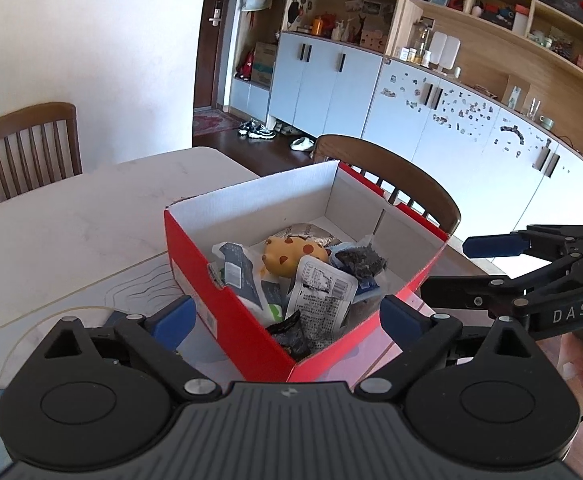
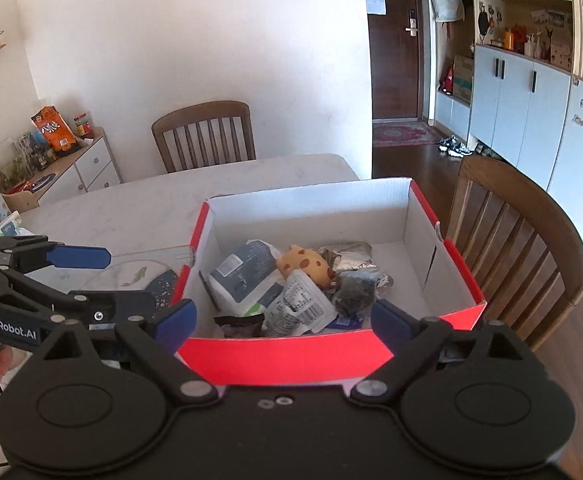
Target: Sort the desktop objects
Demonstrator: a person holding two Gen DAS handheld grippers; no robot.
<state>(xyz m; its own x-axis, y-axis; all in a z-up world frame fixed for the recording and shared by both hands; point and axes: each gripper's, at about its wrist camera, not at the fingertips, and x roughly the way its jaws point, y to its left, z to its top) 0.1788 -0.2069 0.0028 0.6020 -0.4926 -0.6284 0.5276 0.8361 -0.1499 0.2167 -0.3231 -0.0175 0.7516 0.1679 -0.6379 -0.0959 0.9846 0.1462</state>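
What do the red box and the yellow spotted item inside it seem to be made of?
Red box: likely corrugated cardboard, red matte outside and white inside; fine ribbing shows on the inner walls, with folded corners.
Yellow spotted item: possibly soft foam or rubber, matte and rounded with brown spots; it cannot be settled from the look alone.

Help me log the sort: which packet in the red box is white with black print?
The white packet near the box's front wall; the others are blue-grey, silver or black.
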